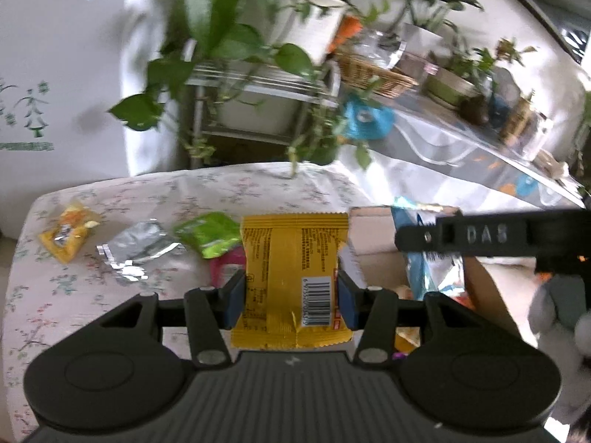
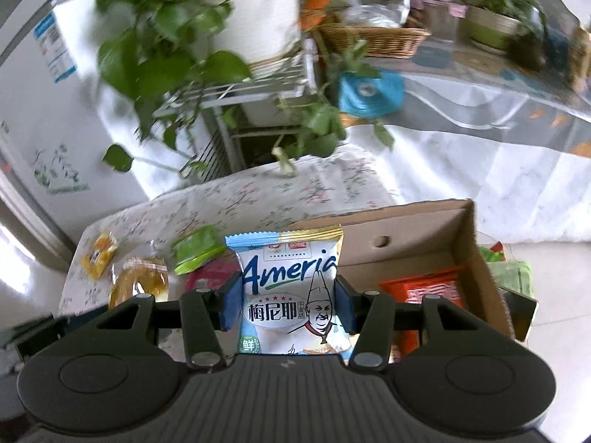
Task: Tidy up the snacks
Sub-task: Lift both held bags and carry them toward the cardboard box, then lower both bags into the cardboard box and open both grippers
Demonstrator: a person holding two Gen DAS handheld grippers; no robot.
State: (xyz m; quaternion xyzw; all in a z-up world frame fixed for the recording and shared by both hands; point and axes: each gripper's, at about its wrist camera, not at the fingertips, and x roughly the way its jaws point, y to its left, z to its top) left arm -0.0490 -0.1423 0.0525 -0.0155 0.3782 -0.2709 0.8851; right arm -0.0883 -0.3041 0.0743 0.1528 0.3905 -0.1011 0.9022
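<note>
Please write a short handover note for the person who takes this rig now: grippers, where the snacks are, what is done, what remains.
Left gripper: shut on the yellow packet, held above the table.
Right gripper: shut on the white-and-blue packet, held near the cardboard box.
Done: a red packet already lies in the box.
Left: put both held packets in the box, then collect those on the floral tablecloth: green packet, silver packet, small yellow packet.

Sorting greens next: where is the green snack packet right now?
Left wrist view: green packet lies on the floral tablecloth, between the silver wrapper and the held yellow packet.
</note>
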